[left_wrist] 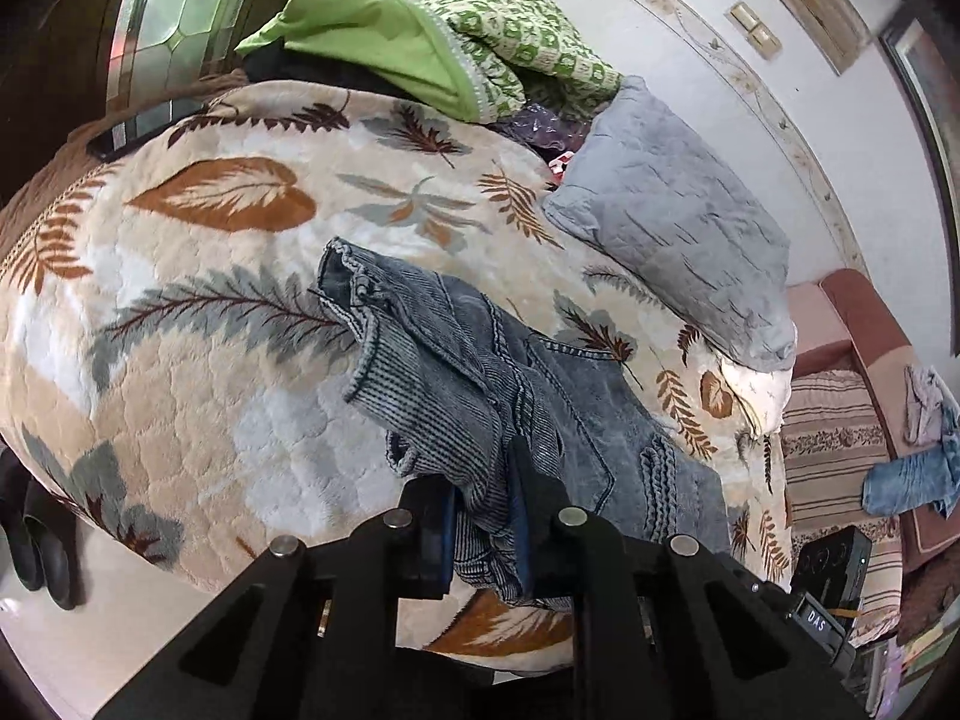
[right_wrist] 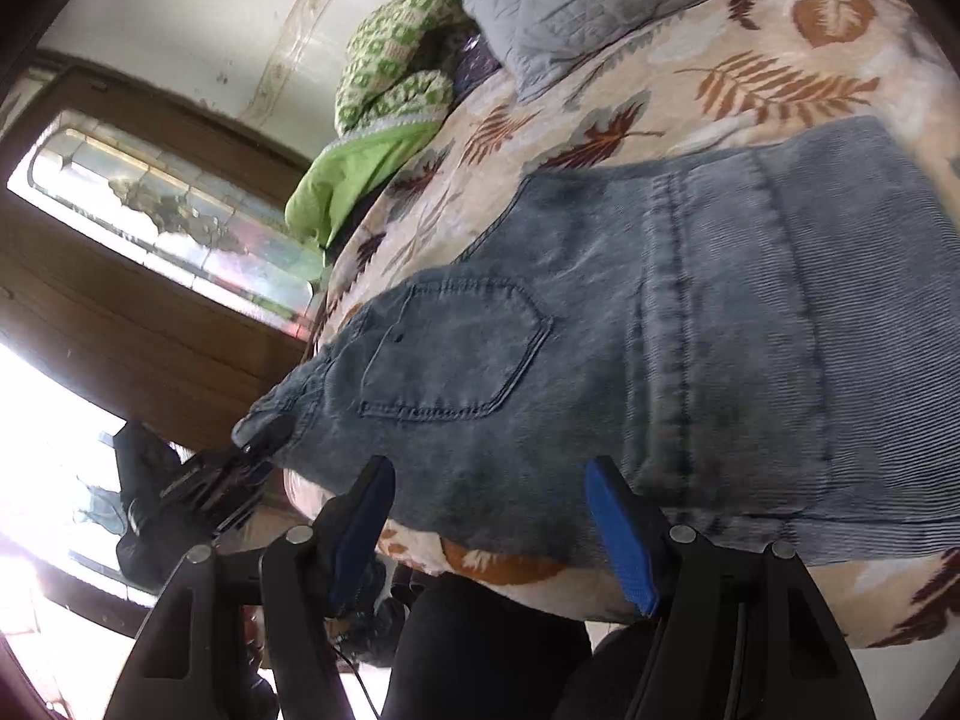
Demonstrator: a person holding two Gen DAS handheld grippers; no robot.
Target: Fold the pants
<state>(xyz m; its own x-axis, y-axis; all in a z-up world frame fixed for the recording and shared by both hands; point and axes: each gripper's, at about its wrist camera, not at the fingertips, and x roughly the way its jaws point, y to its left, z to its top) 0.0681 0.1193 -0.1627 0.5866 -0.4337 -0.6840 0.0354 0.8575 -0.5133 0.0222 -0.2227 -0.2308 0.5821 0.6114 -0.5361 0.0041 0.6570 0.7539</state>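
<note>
Blue-grey denim pants (left_wrist: pixel 528 396) lie on a leaf-patterned blanket (left_wrist: pixel 210 330) on a bed. My left gripper (left_wrist: pixel 486 516) is shut on a bunched edge of the pants near the bed's front edge. In the right wrist view the pants (right_wrist: pixel 660 312) lie spread flat, a back pocket (right_wrist: pixel 450 354) facing up. My right gripper (right_wrist: pixel 486 480) is open, its blue-padded fingers (right_wrist: pixel 618 534) at the near edge of the pants, holding nothing. The left gripper also shows in that view (right_wrist: pixel 240 468), clamped on the pants' corner.
A grey pillow (left_wrist: pixel 678 222) and green bedding (left_wrist: pixel 420 42) lie at the far side of the bed. A sofa with a blue garment (left_wrist: pixel 912 474) stands to the right. Black shoes (left_wrist: pixel 36 534) sit on the floor at left. A wooden door with glass (right_wrist: pixel 150 228) is beyond the bed.
</note>
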